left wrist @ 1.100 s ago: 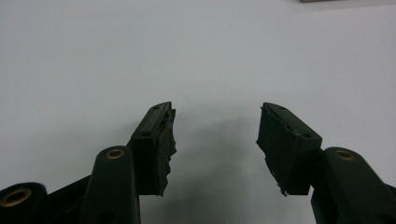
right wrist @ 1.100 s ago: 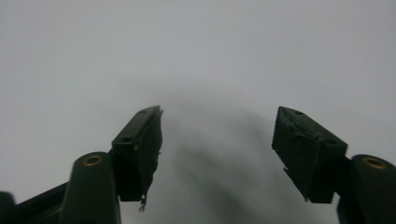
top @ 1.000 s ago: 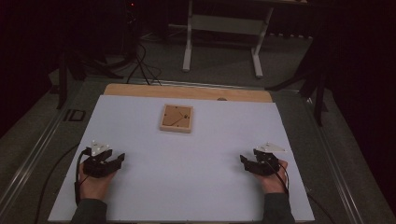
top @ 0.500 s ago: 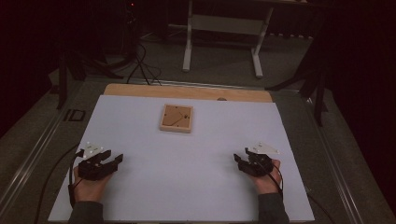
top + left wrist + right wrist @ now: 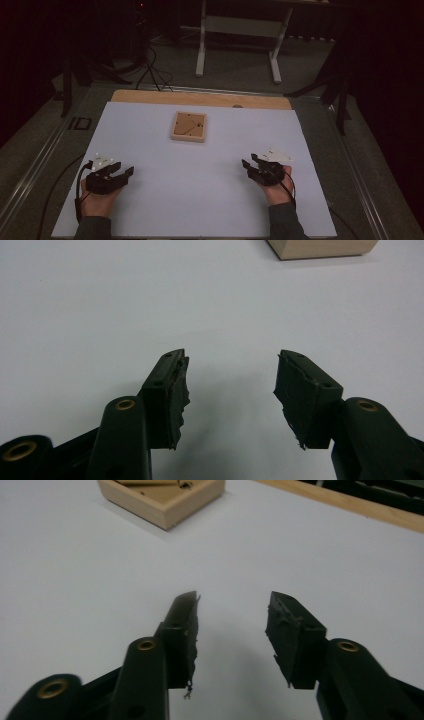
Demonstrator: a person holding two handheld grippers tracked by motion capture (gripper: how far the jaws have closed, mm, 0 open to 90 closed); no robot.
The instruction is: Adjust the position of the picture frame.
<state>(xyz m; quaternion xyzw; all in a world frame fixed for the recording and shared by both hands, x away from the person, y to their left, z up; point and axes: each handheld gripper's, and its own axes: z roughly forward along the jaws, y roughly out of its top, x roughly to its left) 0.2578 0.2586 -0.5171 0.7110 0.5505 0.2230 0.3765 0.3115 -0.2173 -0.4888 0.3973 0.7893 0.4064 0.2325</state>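
Observation:
A shallow square wooden box (image 5: 189,126) with flat wooden pieces inside lies on the white table sheet (image 5: 210,200), toward the far middle. Its corner shows in the left gripper view (image 5: 320,247), and its near corner in the right gripper view (image 5: 160,497). My left gripper (image 5: 125,174) rests near the front left, with its jaws open and empty (image 5: 231,375). My right gripper (image 5: 248,166) is at the front right and points left toward the box. Its jaws have just been closing but still stand apart with nothing between them (image 5: 232,612).
A bare wooden strip (image 5: 200,98) runs along the table's far edge. Beyond it stand a white metal frame (image 5: 237,30) and loose cables (image 5: 150,70) on the dark floor. A cable (image 5: 55,195) trails off the front left from the left gripper.
The right hand has moved left, toward the middle of the table, and its jaws have narrowed. The left hand has barely shifted.

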